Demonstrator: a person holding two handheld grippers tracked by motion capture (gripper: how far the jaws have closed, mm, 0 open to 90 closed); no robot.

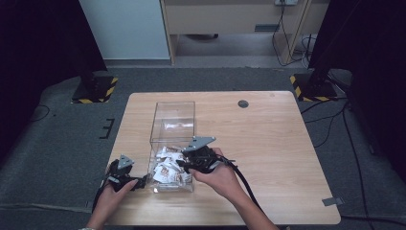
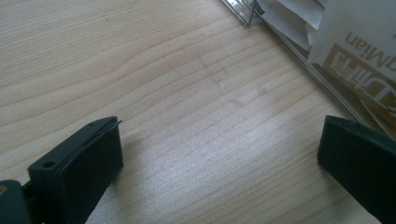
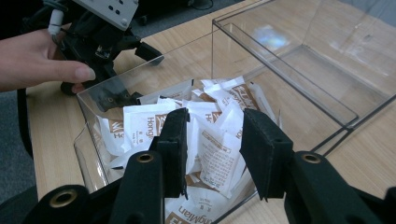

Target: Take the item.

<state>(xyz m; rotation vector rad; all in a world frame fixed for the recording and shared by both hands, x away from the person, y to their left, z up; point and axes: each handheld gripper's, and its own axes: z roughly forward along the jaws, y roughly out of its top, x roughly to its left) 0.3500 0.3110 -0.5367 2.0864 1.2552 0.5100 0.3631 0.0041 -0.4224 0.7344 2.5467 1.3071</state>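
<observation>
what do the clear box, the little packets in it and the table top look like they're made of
Clear box: apparently rigid acrylic or similar plastic; see-through walls, bright edges, glossy reflections.
Packets: probably paper or paper-faced film; matte white with brown print, creased and crumpled.
Table top: light wood or wood-look laminate; grain lines show, with a smooth, low sheen. Which one, the look leaves open.

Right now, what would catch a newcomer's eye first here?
The clear box mid-table, its near half heaped with white-and-brown sachets. The right gripper hangs over that heap, jaws part open around one sachet. The left gripper rests wide open on the table beside the box's near left corner.
</observation>
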